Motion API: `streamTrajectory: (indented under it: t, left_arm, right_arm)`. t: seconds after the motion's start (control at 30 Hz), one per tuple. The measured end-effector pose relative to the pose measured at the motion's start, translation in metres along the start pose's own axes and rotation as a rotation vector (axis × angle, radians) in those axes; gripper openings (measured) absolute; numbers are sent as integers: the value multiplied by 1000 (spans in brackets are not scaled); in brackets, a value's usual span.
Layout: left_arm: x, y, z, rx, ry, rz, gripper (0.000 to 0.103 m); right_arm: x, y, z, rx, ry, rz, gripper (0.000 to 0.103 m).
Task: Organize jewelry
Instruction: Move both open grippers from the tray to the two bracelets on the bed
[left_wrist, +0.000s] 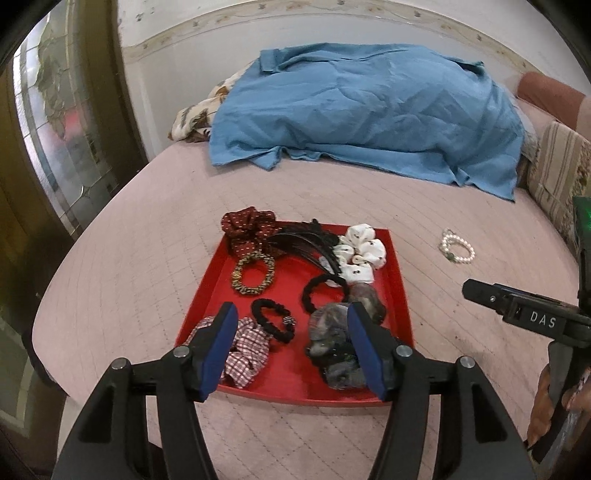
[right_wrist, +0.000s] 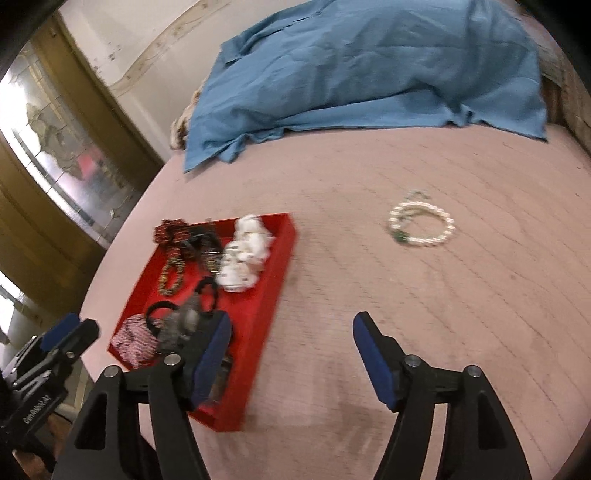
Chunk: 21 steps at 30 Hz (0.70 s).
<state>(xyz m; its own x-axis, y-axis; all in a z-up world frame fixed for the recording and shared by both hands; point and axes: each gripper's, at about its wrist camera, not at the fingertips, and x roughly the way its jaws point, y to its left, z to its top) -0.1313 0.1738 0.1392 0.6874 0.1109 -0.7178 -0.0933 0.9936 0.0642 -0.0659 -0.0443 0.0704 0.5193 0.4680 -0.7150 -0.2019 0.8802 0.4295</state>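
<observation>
**Visitor:** What is in front of you, and where is the thing you're after?

**Operator:** I see a pink bedspread (right_wrist: 406, 314) with a red tray (left_wrist: 400, 295) holding scrunchies and hair ties. The last loose piece, a pearl bracelet (right_wrist: 421, 223), lies on the bedspread, well apart from the tray, off to its right. My right gripper (right_wrist: 291, 360) hangs above bare bedspread between tray and bracelet, fingers spread wide, holding nothing. My left gripper (left_wrist: 290, 352) hovers over the tray's near edge, fingers also wide apart and empty.

**Visitor:** How does the bracelet lie?

**Operator:** Flat, in what looks like two overlapping loops, stretched a little from left to right in the right camera. A small green bead (right_wrist: 400, 238) sits at its near-left side. It has no real front.

**Visitor:** What could go wrong?

**Operator:** I'd say the beads may roll from between the pads if I catch only one strand. The soft bedspread may bunch into the grip too. The right camera's picture is blurred, so my aim may be off. The tray is crowded, so a careless drop could tangle the bracelet with the white scrunchie (left_wrist: 360, 256).
</observation>
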Motion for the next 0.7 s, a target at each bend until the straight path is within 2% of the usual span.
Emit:
streamTrajectory:
  t: [0.13,0.3,0.53,0.6,0.7]
  left_arm:
    - [1,-11,-1,22,7,-9,61]
    - [5,-26,-3,55,21,-22,61]
    - [6,-36,-3,57,20,-51,61]
    - [9,-37,-1,39,27,-74,61]
    - [11,-42,1,21,32,-105,61]
  right_arm:
    - [-7,-31,-3,45,-13,-56,79]
    - [-16,-72,-6,100,-37,-170,87]
    - [-26,-100,-11,20,-89,-328,89]
    - [-28,-113,-11,35,-86,-331,89]
    - [-26,-133,-5,103,-66,-290,89]
